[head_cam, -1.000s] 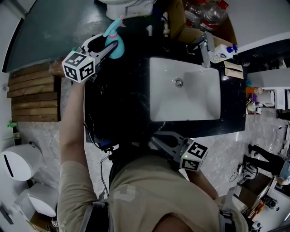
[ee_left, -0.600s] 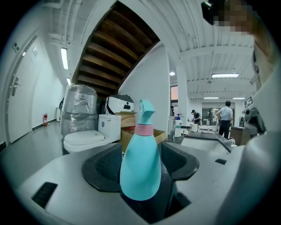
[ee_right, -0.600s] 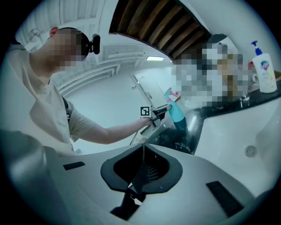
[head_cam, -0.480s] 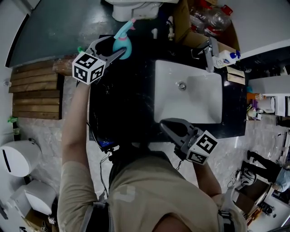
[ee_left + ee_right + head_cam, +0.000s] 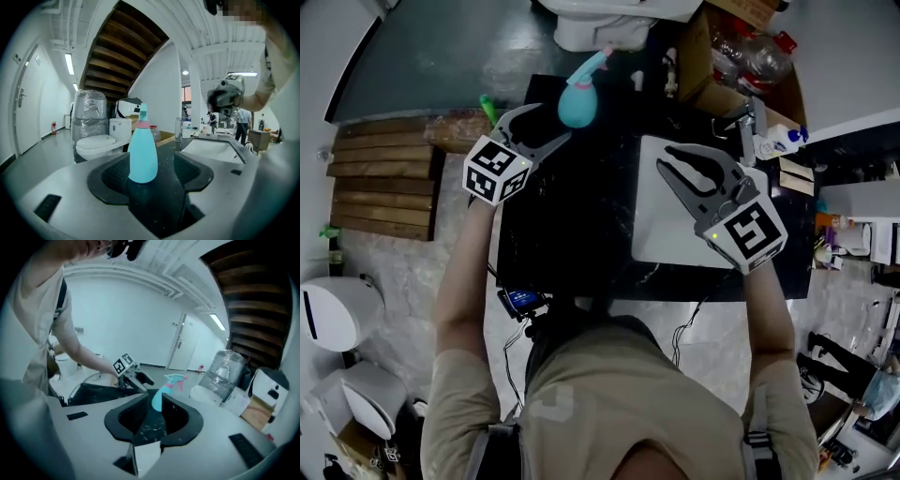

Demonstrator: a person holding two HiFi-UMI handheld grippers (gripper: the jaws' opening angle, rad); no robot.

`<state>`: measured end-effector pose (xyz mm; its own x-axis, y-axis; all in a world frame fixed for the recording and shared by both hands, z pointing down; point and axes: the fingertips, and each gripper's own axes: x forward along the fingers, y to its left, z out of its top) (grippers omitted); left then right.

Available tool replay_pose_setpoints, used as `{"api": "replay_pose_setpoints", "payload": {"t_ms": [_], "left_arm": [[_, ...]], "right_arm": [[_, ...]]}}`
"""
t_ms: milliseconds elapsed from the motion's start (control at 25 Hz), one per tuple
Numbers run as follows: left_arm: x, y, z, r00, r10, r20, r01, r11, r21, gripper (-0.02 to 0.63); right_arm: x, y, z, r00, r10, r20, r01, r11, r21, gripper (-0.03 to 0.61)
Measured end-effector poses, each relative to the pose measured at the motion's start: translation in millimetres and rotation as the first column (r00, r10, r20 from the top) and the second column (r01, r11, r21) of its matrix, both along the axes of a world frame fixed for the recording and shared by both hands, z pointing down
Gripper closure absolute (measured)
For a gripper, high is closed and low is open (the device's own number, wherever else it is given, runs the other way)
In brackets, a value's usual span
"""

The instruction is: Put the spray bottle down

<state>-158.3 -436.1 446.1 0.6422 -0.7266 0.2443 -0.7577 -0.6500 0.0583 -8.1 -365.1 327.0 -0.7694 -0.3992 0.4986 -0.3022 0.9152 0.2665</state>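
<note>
- The black bench [image 5: 572, 234] fills the middle of the head view, right in front of you.
- The white sink [image 5: 661, 234] is set into the right part of the bench, and your right hand partly covers it.
- A white toilet [image 5: 614, 14] stands past the far edge of the bench.
- Your right tool [image 5: 682, 157] hangs over the sink's far end. Its jaws show a narrow gap and are opening, with nothing between them. Its own view shows the bottle well beyond that gap.
- Your left tool [image 5: 551, 122] sits low over the bench's far left part. Its jaws are spread wide and are opening. The pads touch nothing.
- The spray bottle [image 5: 578, 98] has a teal body and a pink collar. It stands upright on the bench near the far edge, just ahead of your left tool's jaws and free of them.
</note>
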Motion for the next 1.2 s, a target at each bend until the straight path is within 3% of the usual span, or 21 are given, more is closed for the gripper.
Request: {"api": "replay_pose_setpoints", "payload": {"t_ms": [80,240,440,560,840,1000,1200], "left_arm": [[-1,9,2,1.0,-0.001,0.01,0.001,1.0,-0.007,0.33],[-7,24,3,1.0,-0.006,0.009,0.006,1.0,-0.015,0.33],[-22,40,6,1.0,-0.019,-0.014,0.019,0.999,-0.04,0.33],[-30,48,8,0.999,-0.024,-0.026,0.023,0.998,-0.054,0.33],[-38,61,5,0.999,-0.019,-0.042,0.016,0.998,-0.054,0.33],[-39,55,-9,0.999,0.0,-0.052,-0.001,1.0,-0.029,0.33],[-41,61,-9,0.999,0.005,-0.042,-0.006,0.999,-0.032,0.33]], "right_arm": [[-15,-23,-2,0.994,-0.06,-0.092,0.07,0.992,0.103,0.46],[-49,-64,-6,0.956,-0.138,-0.258,0.202,0.949,0.243,0.408],[-91,-109,-8,0.872,-0.18,-0.455,0.352,0.876,0.33,0.402],[-113,-128,-3,0.817,-0.208,-0.538,0.423,0.85,0.314,0.402],[-141,-137,32,0.739,-0.3,-0.603,0.48,0.863,0.159,0.402],[-144,-149,30,0.763,-0.282,-0.581,0.426,0.896,0.124,0.403],[-144,-148,29,0.758,-0.256,-0.6,0.385,0.918,0.095,0.439]]}}
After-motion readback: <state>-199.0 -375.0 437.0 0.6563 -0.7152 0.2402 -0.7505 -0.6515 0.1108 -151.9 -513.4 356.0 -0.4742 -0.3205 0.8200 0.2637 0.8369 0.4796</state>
